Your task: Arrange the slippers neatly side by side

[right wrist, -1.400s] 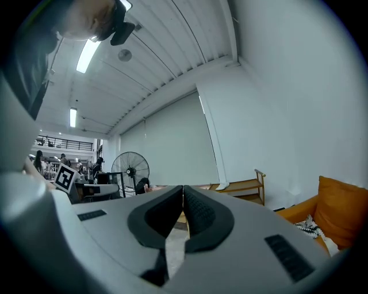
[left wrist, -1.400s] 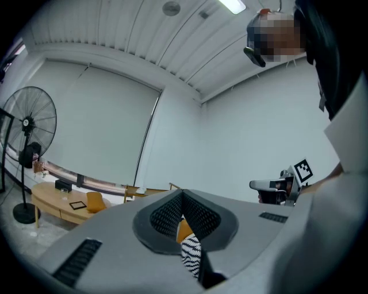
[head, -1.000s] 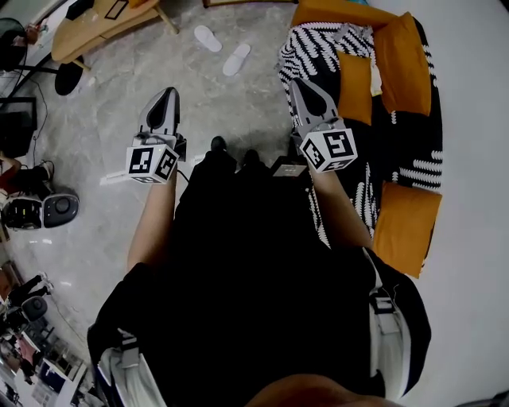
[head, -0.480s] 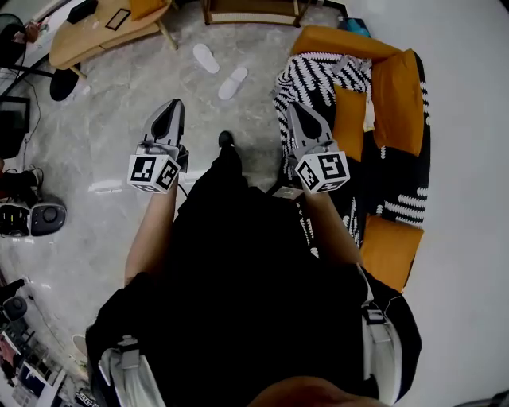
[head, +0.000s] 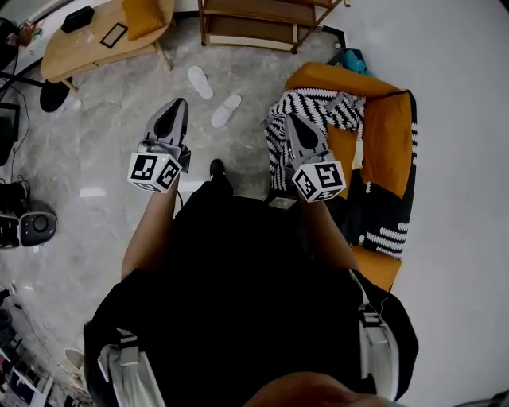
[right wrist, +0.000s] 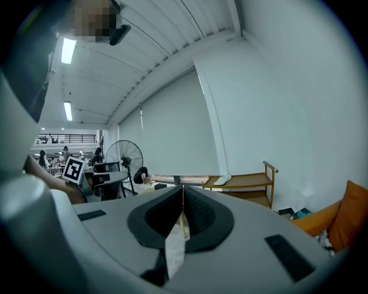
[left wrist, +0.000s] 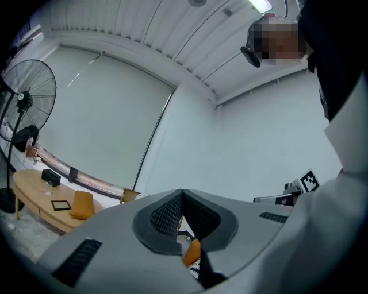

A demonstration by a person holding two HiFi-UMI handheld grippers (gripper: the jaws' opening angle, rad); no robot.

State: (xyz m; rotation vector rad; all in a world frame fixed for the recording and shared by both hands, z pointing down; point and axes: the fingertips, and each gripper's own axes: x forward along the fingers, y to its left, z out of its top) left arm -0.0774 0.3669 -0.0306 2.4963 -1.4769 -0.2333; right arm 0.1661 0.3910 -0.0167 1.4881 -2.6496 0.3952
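Two white slippers lie apart on the grey marble floor in the head view: one (head: pixel 200 82) further back and left, the other (head: pixel 226 110) nearer and angled toward it. My left gripper (head: pixel 176 110) is held level above the floor, left of the slippers and short of them, jaws shut with nothing between them. My right gripper (head: pixel 295 125) hangs over the edge of the patterned throw, to the right of the slippers, also shut and empty. Both gripper views look out across the room and show their tips (left wrist: pixel 182 194) (right wrist: pixel 183 189) pressed together.
An orange armchair (head: pixel 383 135) with a black-and-white throw (head: pixel 306 111) stands at the right. A wooden shelf unit (head: pixel 258 20) is behind the slippers, a low wooden table (head: pixel 95 36) at the back left. A round device (head: pixel 32 227) sits at the left. A standing fan (right wrist: pixel 125 158) shows in the right gripper view.
I have walked forward with both shut grippers: the slippers, armchair and shelf have slid nearer and down in the head view. Neither gripper has taken hold of anything.
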